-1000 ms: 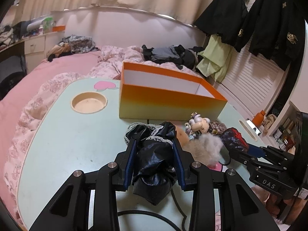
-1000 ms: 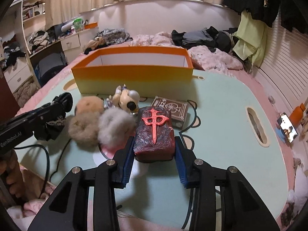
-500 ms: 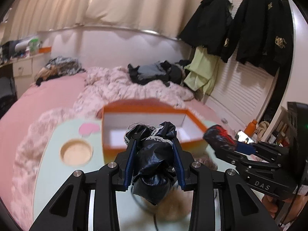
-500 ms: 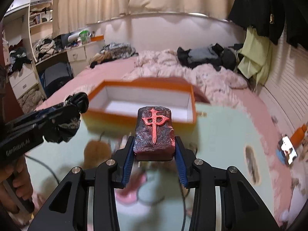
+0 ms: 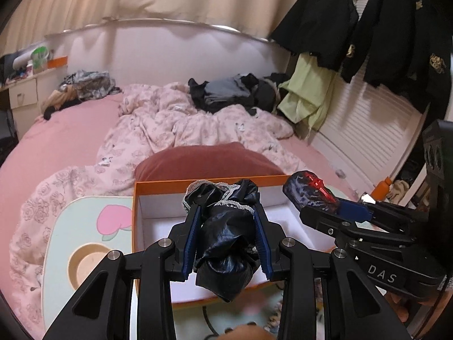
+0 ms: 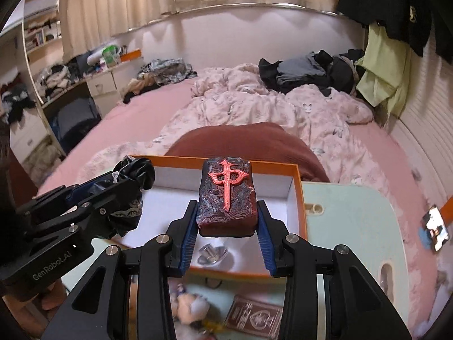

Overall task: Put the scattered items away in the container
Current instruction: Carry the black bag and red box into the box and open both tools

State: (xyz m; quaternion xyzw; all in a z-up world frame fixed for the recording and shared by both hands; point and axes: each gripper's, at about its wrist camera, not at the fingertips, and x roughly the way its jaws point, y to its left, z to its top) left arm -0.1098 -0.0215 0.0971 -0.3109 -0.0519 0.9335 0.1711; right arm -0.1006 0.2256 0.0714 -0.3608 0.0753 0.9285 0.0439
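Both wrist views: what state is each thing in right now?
Left gripper: shut on black cloth bundle, above the box.
Right gripper: shut on red mahjong block, above the box.
Orange box: open, a small silver item inside.
Plush toy: on the table.
Card deck: on the table.

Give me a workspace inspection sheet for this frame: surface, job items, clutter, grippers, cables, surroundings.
Surface: pale green table on the pink bed.
Job's things: orange box, white inside, a small shiny item in it; black lace-trimmed cloth and red-marked block held over it.
Clutter: plush toy and card deck on the table, outside the box.
Grippers: left gripper shut on the cloth; right gripper shut on the block.
Cables: black cable by the box's near wall.
Surroundings: dark clothes on the bed, jackets hanging.
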